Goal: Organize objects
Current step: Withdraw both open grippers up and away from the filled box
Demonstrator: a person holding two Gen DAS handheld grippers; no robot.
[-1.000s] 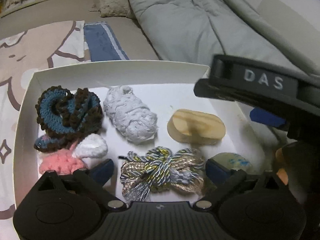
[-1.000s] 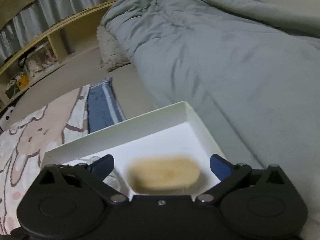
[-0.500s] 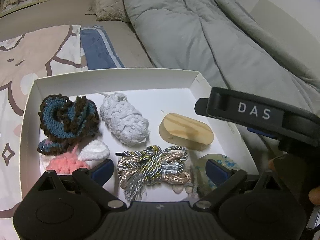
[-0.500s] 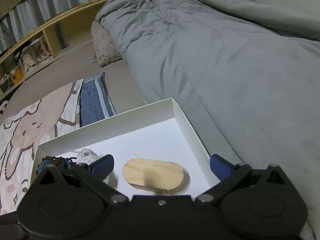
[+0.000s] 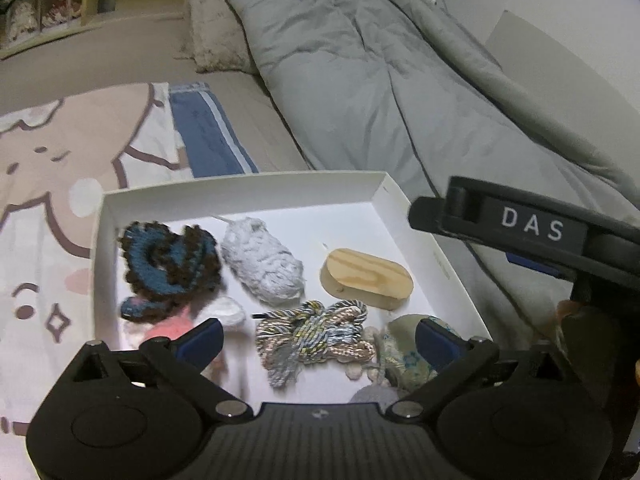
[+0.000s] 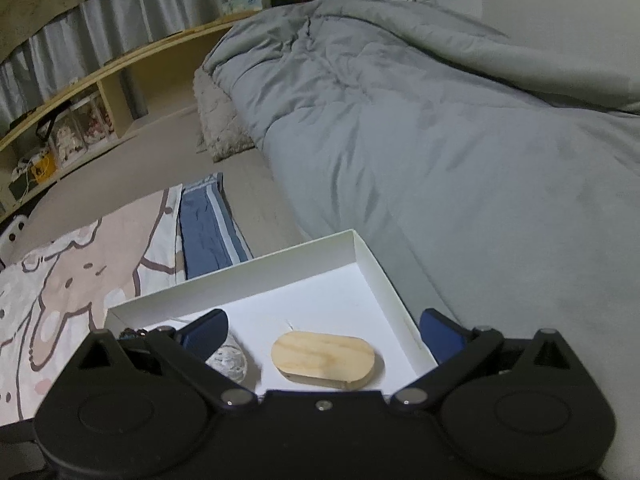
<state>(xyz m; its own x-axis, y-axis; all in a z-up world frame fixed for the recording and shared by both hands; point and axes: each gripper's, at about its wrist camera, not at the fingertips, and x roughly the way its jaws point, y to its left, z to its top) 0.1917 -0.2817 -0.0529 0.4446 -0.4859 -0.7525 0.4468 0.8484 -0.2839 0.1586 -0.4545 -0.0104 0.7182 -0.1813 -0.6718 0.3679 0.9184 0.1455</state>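
Left wrist view: both grippers, left (image 5: 316, 338) & right (image 6: 322, 332), are hovering spread wide, empty, over white box (image 5: 416, 232) w/ braided cord bundle (image 5: 312, 330) lying lower center — likely light, soft, best pinched mid-knot.

Box (image 5: 420, 236): white, shallow, open.
Crochet piece (image 5: 170, 262): blue-brown, far left.
Yarn bundle (image 5: 262, 266): white, middle.
Wooden oval (image 5: 366, 278): flat, right.
Cord bundle (image 5: 316, 334): braided, near side.

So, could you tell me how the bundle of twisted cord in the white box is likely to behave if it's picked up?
The cord bundle is loosely knotted rope, so it would probably sag and flop. Its frayed tassel end would likely dangle. It looks light, and unlikely to roll or break.
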